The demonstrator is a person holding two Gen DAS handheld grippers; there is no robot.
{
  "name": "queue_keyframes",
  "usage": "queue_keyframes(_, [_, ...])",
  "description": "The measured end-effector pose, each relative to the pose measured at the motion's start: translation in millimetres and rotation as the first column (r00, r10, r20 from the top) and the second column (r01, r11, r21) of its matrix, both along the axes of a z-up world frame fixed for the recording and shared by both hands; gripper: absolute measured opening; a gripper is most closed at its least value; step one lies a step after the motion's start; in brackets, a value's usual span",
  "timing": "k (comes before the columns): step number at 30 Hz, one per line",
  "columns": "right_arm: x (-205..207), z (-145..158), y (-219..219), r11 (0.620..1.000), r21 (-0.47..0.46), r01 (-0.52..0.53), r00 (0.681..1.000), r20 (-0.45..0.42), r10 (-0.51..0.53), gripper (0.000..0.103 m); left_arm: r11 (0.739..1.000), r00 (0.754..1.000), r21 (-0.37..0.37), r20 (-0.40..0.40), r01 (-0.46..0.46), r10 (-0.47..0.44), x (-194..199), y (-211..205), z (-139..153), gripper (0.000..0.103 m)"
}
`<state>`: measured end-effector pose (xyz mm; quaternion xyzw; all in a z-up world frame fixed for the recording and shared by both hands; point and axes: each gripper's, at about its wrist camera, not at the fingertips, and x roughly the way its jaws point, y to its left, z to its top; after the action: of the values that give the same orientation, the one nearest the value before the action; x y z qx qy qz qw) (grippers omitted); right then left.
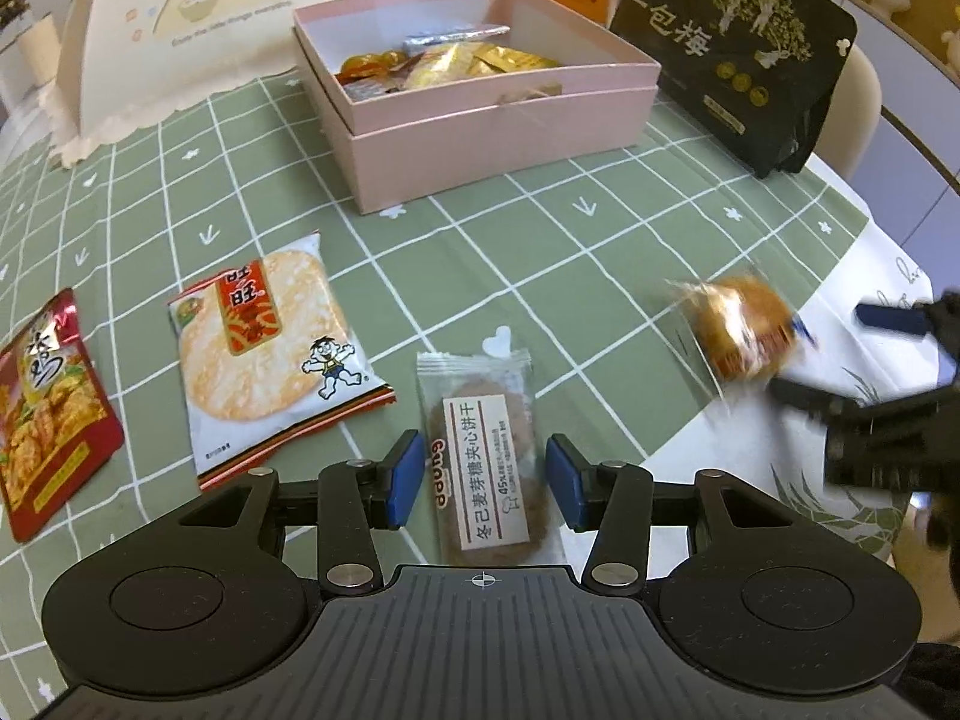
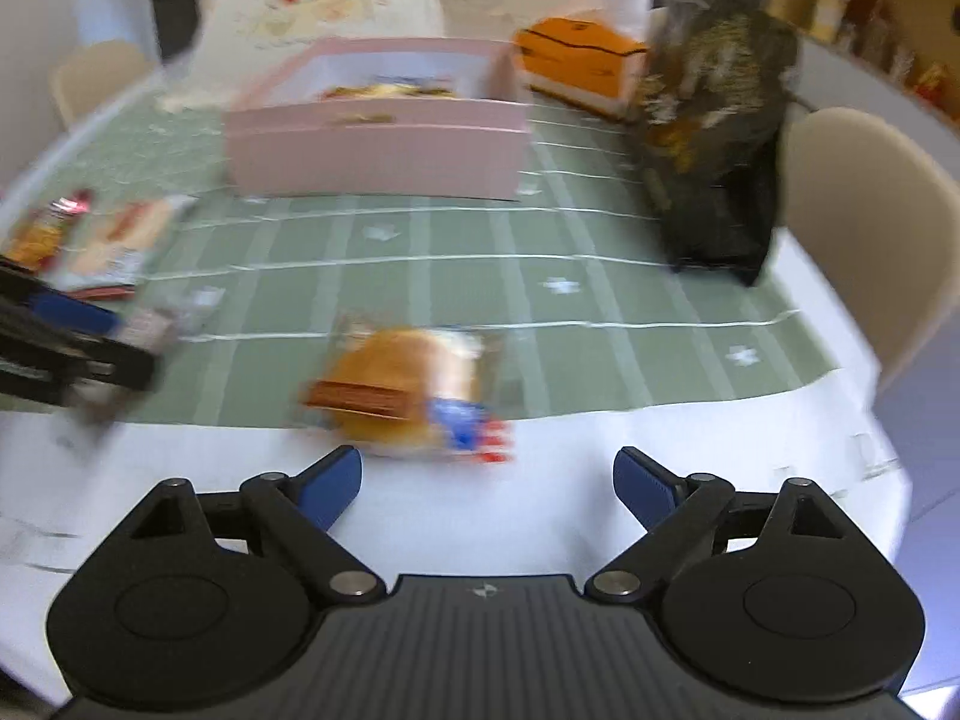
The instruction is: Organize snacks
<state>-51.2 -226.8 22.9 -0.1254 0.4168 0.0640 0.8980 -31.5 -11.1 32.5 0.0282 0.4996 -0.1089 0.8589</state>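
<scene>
A clear-wrapped brown biscuit packet point(image 1: 487, 468) lies on the green checked cloth between the open blue pads of my left gripper point(image 1: 483, 480); the pads stand apart from its sides. A rice cracker packet point(image 1: 270, 354) and a red snack packet point(image 1: 45, 414) lie to its left. A wrapped bun point(image 1: 741, 330) point(image 2: 408, 390) lies near the cloth's edge, just ahead of my right gripper point(image 2: 487, 483), which is open and empty. A pink box point(image 1: 480, 102) point(image 2: 378, 144) with several snacks inside stands at the back.
A tall black snack bag point(image 1: 738, 54) point(image 2: 714, 138) stands right of the box. An orange carton point(image 2: 576, 60) sits behind it. A cartoon-printed food cover point(image 1: 240, 18) stands back left. A beige chair point(image 2: 864, 228) is beyond the table's right edge.
</scene>
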Motion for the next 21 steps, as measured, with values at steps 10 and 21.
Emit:
queue_keyframes(10, [-1, 39, -15, 0.973, 0.225, 0.051, 0.999, -0.007, -0.051, 0.089, 0.999, 1.000, -0.038, 0.009, -0.016, 0.017, -2, 4, 2, 0.051])
queue_keyframes(21, [-1, 9, 9, 0.986, -0.130, -0.102, 0.995, -0.003, 0.103, 0.085, 0.995, 0.999, -0.085, 0.014, -0.045, 0.046, -5, 11, 1, 0.050])
